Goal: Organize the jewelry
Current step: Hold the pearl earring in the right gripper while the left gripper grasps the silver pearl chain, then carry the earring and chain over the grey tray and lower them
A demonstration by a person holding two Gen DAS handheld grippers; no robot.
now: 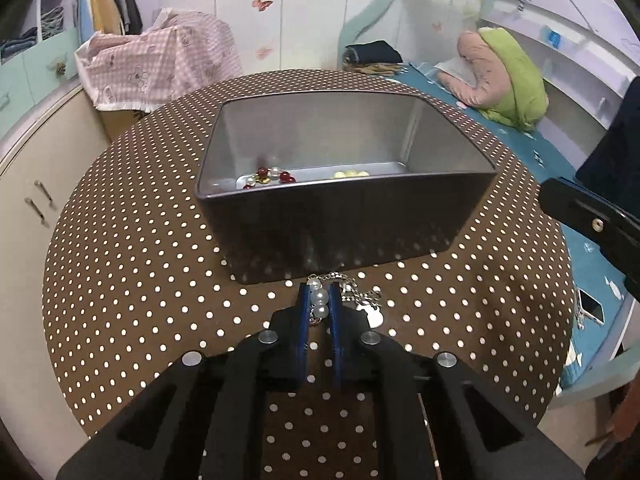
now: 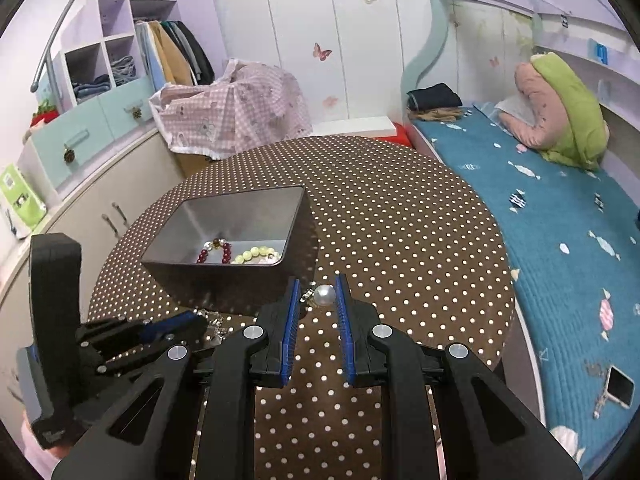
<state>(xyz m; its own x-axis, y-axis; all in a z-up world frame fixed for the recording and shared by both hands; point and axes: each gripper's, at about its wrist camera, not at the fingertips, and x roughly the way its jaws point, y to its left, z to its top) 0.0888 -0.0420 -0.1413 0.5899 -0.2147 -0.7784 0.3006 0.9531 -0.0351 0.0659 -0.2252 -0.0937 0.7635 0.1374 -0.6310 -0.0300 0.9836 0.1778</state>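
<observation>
A grey metal box (image 1: pixel 344 216) stands on the round polka-dot table (image 1: pixel 132 264); it also shows in the right wrist view (image 2: pixel 200 276). Inside lie a red-and-white bead bracelet (image 2: pixel 218 252) and a pale yellow bead bracelet (image 2: pixel 256 255). My left gripper (image 1: pixel 319 298) is shut on a string of white pearls (image 1: pixel 320 300) with a silver chain (image 1: pixel 356 292) trailing to the right, just in front of the box. My right gripper (image 2: pixel 318 296) is open around a single large pearl (image 2: pixel 323 295) with a small chain piece, beside the box's right front corner.
A bed with a blue patterned cover (image 2: pixel 560 240) runs along the right, with a pink and green pillow (image 2: pixel 560 116) and a phone (image 2: pixel 619 386) on it. Cabinets (image 2: pixel 100 184) and a pink checked cloth (image 2: pixel 232 112) stand at the left and back.
</observation>
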